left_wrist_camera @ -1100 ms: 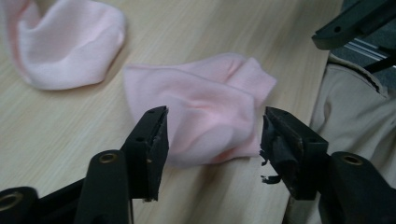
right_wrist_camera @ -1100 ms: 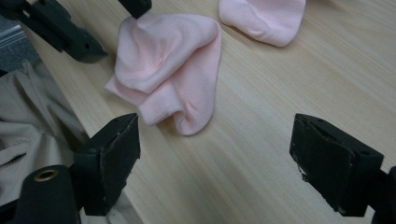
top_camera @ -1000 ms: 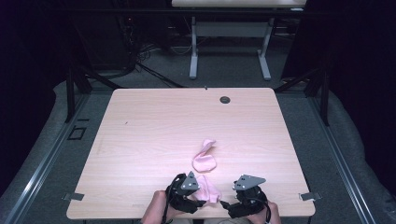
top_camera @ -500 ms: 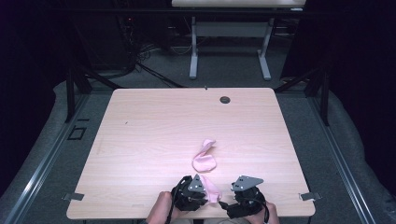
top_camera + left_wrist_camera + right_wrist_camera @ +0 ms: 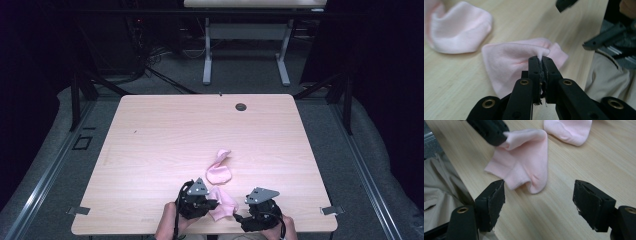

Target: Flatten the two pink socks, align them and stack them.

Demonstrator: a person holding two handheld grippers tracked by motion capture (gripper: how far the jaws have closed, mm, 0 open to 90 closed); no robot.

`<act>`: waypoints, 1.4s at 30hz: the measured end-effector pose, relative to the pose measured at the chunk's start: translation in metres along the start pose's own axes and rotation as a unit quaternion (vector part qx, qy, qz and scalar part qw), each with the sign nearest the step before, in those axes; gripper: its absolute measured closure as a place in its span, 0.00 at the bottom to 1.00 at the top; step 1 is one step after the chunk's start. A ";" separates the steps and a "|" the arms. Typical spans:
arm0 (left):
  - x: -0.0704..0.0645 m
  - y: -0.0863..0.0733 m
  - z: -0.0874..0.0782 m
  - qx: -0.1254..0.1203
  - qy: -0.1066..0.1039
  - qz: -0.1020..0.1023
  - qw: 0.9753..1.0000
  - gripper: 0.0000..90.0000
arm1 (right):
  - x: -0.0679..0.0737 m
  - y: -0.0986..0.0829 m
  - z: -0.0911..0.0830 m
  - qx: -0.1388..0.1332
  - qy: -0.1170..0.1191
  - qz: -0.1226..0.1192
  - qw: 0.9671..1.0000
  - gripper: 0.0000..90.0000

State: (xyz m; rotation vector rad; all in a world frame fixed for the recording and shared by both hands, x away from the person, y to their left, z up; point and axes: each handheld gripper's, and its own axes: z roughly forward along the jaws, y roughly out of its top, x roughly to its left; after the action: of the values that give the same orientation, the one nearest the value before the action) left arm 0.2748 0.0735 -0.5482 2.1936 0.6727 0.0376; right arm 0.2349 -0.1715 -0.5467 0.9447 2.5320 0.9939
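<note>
A pink sock (image 5: 224, 204) lies near the table's front edge, between the two grippers. My left gripper (image 5: 214, 204) is shut on a fold of this sock (image 5: 509, 65), its jaws (image 5: 540, 58) pinching the cloth at their tips. From the right, my right gripper (image 5: 239, 218) stands open just short of the sock (image 5: 526, 162), with nothing between its fingers (image 5: 539, 197). A second pink sock (image 5: 219, 169) lies crumpled a little farther in on the table, apart from both grippers; it also appears as the sock (image 5: 456, 30) in the left gripper view.
The light wooden table (image 5: 150, 140) has a dark round cable hole (image 5: 241, 106) near its far edge. Beyond it stand the legs of another table (image 5: 207, 55) on a grey floor. The person's lap sits close below the front edge.
The left gripper has edged slightly to the right along the front edge. Both socks and the right gripper look as they did.
</note>
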 end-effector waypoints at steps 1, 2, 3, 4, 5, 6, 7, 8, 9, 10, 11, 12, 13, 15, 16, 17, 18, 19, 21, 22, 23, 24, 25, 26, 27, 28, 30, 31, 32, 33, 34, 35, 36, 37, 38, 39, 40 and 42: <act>0.003 0.000 -0.002 -0.005 0.003 -0.010 1.000 0.96 | 0.001 0.001 -0.001 0.004 -0.001 -0.003 1.000 0.29; 0.006 0.000 -0.004 -0.013 0.003 -0.021 1.000 0.96 | 0.003 0.003 0.000 0.001 -0.002 -0.007 1.000 0.31; 0.010 -0.001 -0.007 -0.020 0.002 -0.035 0.999 0.96 | 0.005 0.005 -0.001 -0.001 -0.003 -0.012 1.000 0.33; 0.013 -0.002 -0.010 -0.025 0.003 -0.047 0.999 0.96 | 0.008 0.008 0.000 -0.003 0.000 -0.016 1.000 0.39; 0.016 -0.003 -0.012 -0.030 0.001 -0.055 0.998 0.96 | 0.009 0.010 0.001 -0.002 0.004 -0.022 1.000 0.43; 0.018 -0.003 -0.014 -0.031 0.010 -0.059 0.998 0.96 | 0.012 0.013 0.003 -0.001 0.007 -0.026 1.000 0.43; 0.019 -0.004 -0.015 -0.032 0.017 -0.065 0.997 0.96 | 0.015 0.015 0.005 0.002 0.013 -0.031 0.999 0.45; 0.021 -0.004 -0.017 -0.033 0.019 -0.067 0.997 0.95 | 0.017 0.017 0.007 0.004 0.015 -0.036 0.999 0.47; 0.023 -0.005 -0.018 -0.036 0.022 -0.072 0.997 0.95 | 0.021 0.020 0.011 0.007 0.022 -0.046 0.999 0.47; 0.024 -0.005 -0.019 -0.036 0.024 -0.076 0.996 0.95 | 0.024 0.022 0.013 0.009 0.027 -0.050 0.998 0.49; 0.026 -0.006 -0.020 -0.035 0.027 -0.076 0.996 0.95 | 0.027 0.024 0.017 0.011 0.031 -0.055 0.998 0.51; 0.028 -0.006 -0.021 -0.037 0.027 -0.081 0.996 0.95 | 0.030 0.025 0.022 0.015 0.036 -0.058 0.998 0.51; 0.029 -0.007 -0.021 -0.034 0.029 -0.084 0.995 0.95 | 0.033 0.027 0.025 0.023 0.039 -0.063 0.997 0.54; 0.031 -0.009 -0.022 -0.033 0.030 -0.085 0.995 0.95 | 0.039 0.028 0.033 0.032 0.046 -0.067 0.996 0.57; 0.032 -0.009 -0.022 -0.031 0.031 -0.086 0.995 0.95 | 0.042 0.028 0.037 0.039 0.040 -0.072 0.996 0.58; 0.033 -0.011 -0.022 -0.028 0.035 -0.083 0.996 0.95 | 0.044 0.028 0.040 0.036 0.042 -0.069 0.996 0.59; 0.033 -0.011 -0.022 -0.027 0.035 -0.085 0.995 0.94 | 0.044 0.028 0.042 0.046 0.043 -0.078 0.995 0.60; 0.034 -0.012 -0.022 -0.024 0.037 -0.082 0.996 0.94 | 0.046 0.027 0.044 0.042 0.041 -0.075 0.995 0.62; 0.035 -0.015 -0.022 -0.021 0.041 -0.080 0.996 0.94 | 0.046 0.027 0.047 0.048 0.039 -0.078 0.995 0.68; 0.035 -0.016 -0.022 -0.016 0.043 -0.079 0.996 0.93 | 0.046 0.026 0.048 0.049 0.035 -0.080 0.995 0.72; 0.036 -0.017 -0.022 -0.013 0.048 -0.074 0.996 0.93 | 0.046 0.026 0.049 0.047 0.035 -0.077 0.995 0.74; 0.035 -0.018 -0.022 -0.014 0.053 -0.074 0.996 0.93 | 0.046 0.025 0.050 0.046 0.031 -0.076 0.996 0.78; 0.036 -0.020 -0.023 -0.012 0.051 -0.068 0.996 0.92 | 0.047 0.024 0.050 0.044 0.026 -0.077 0.996 0.80; 0.036 -0.022 -0.022 -0.009 0.056 -0.065 0.996 0.92 | 0.046 0.024 0.049 0.048 0.024 -0.081 0.995 0.83; 0.036 -0.024 -0.022 -0.003 0.064 -0.062 0.996 0.92 | 0.047 0.023 0.050 0.041 0.022 -0.080 0.996 0.85; 0.036 -0.025 -0.022 0.002 0.065 -0.057 0.996 0.93 | 0.047 0.023 0.049 0.044 0.017 -0.085 0.995 0.89; 0.037 -0.029 -0.021 0.012 0.073 -0.050 0.996 0.94 | 0.046 0.021 0.048 0.036 0.014 -0.085 0.996 0.95; 0.038 -0.030 -0.021 0.018 0.074 -0.046 0.996 0.94 | 0.045 0.020 0.048 0.029 0.015 -0.080 0.996 0.96; 0.038 -0.031 -0.021 0.020 0.075 -0.045 0.996 0.95 | 0.044 0.019 0.047 0.028 0.016 -0.085 0.996 0.96; 0.038 -0.031 -0.021 0.020 0.075 -0.044 0.996 0.95 | 0.043 0.019 0.045 0.020 0.018 -0.082 0.996 0.96; 0.038 -0.031 -0.022 0.021 0.072 -0.042 0.996 0.96 | 0.042 0.018 0.042 0.011 0.020 -0.078 0.997 0.97; 0.038 -0.031 -0.023 0.019 0.073 -0.042 0.996 0.96 | 0.040 0.018 0.039 -0.001 0.025 -0.067 0.997 0.97; 0.038 -0.031 -0.024 0.019 0.072 -0.041 0.996 0.96 | 0.036 0.018 0.034 -0.013 0.031 -0.057 0.998 0.97; 0.038 -0.030 -0.025 0.020 0.069 -0.038 0.997 0.96 | 0.033 0.018 0.031 -0.019 0.034 -0.049 0.998 0.97; 0.038 -0.030 -0.027 0.021 0.068 -0.038 0.997 0.96 | 0.029 0.019 0.025 -0.031 0.041 -0.035 0.998 0.97; 0.037 -0.030 -0.028 0.019 0.068 -0.038 0.997 0.96 | 0.026 0.019 0.019 -0.037 0.045 -0.025 0.998 0.97; 0.037 -0.029 -0.030 0.023 0.065 -0.035 0.997 0.96 | 0.023 0.019 0.016 -0.045 0.049 -0.017 0.998 0.97; 0.035 -0.029 -0.032 0.026 0.063 -0.036 0.997 0.96 | 0.015 0.020 0.005 -0.061 0.059 0.008 0.996 0.97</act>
State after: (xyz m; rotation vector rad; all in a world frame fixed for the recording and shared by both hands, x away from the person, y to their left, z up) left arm 0.2835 0.1278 -0.5548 2.2291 0.8307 0.1245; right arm 0.2354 -0.1486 -0.5370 0.8972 2.5271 1.2269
